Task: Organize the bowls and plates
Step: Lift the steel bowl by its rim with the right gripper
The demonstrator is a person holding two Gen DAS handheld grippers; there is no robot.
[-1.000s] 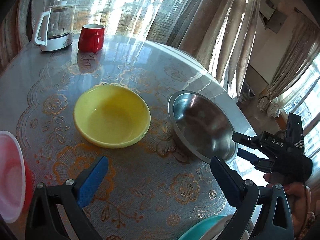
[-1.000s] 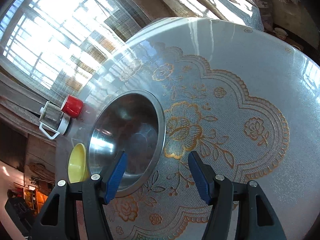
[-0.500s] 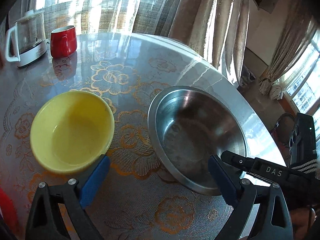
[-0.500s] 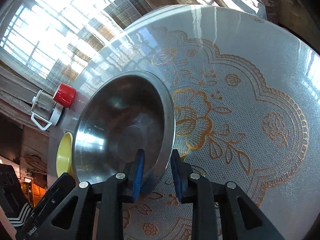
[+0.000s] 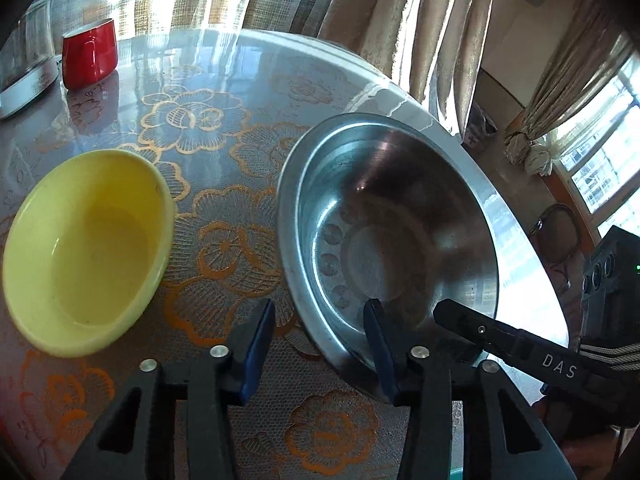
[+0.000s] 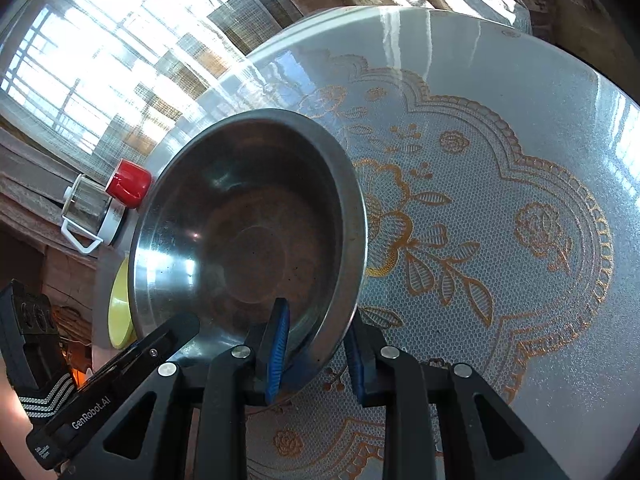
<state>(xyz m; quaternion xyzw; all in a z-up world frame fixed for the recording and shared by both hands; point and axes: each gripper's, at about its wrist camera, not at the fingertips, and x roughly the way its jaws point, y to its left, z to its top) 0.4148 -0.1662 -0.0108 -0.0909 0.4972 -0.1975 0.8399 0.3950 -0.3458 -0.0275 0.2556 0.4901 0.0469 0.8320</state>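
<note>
Left wrist view: the left hand-held gripper point(image 5: 320, 344) straddles the near rim of the steel bowl point(image 5: 384, 220). One blue pad lies inside the bowl, the other outside over the lace-patterned table point(image 5: 224, 92). Its jaws have just been closing with the rim between them, and a visible gap remains beside the outer pad. A yellow bowl point(image 5: 84, 248) stands just beside the steel bowl. A red mug point(image 5: 90, 54) and a glass kettle point(image 5: 24, 60) stand at the far edge. Right wrist view: the right hand-held gripper point(image 6: 316, 348) is clamped on the steel bowl's rim point(image 6: 248, 232), one pad inside, one outside.
</note>
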